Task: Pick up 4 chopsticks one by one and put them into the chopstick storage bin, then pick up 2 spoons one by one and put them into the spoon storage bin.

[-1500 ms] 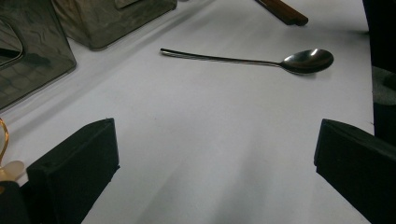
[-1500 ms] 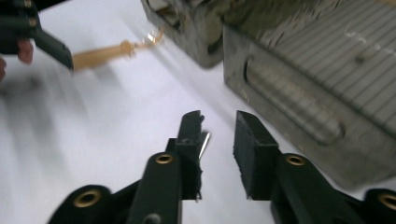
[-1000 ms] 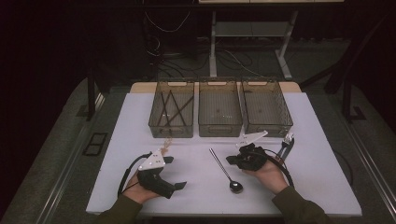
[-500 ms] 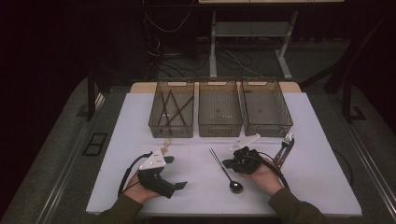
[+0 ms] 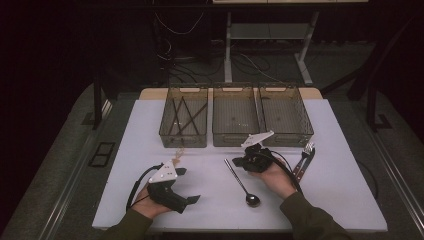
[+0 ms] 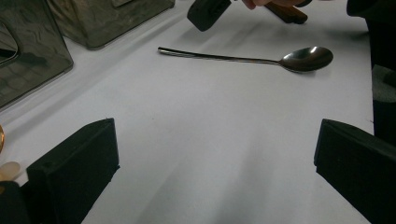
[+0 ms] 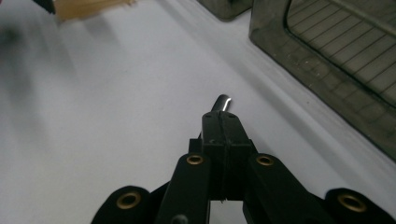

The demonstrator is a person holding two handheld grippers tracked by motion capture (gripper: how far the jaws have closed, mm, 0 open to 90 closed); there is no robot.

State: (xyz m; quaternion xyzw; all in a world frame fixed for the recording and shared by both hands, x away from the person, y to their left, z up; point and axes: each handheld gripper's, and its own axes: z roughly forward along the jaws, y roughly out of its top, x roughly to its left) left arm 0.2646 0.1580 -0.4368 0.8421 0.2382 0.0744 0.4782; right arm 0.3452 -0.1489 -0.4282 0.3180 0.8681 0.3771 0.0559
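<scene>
A metal spoon [image 5: 240, 181] lies on the white mat, bowl toward me, handle slanting away to the left. My right gripper [image 5: 236, 161] is shut, jaws pad to pad with nothing between them, and hovers at the far end of the handle. In the right gripper view the closed jaws [image 7: 223, 123] point at the handle's tip [image 7: 223, 101] just beyond them. My left gripper [image 5: 189, 186] rests near the front left, open and empty. Its wide-apart jaws [image 6: 215, 135] face the spoon [image 6: 243, 58] across bare mat.
Three clear bins stand in a row at the back: the left bin [image 5: 183, 136] holds several dark sticks, beside it the middle bin [image 5: 235, 135] and right bin [image 5: 287, 134]. A fork [image 5: 304, 159] lies right of my right hand. A small tan object [image 5: 177, 156] sits before the left bin.
My right gripper has moved left, from beside the fork to the far end of the spoon's handle, still shut. The left gripper and the spoon have not moved.
</scene>
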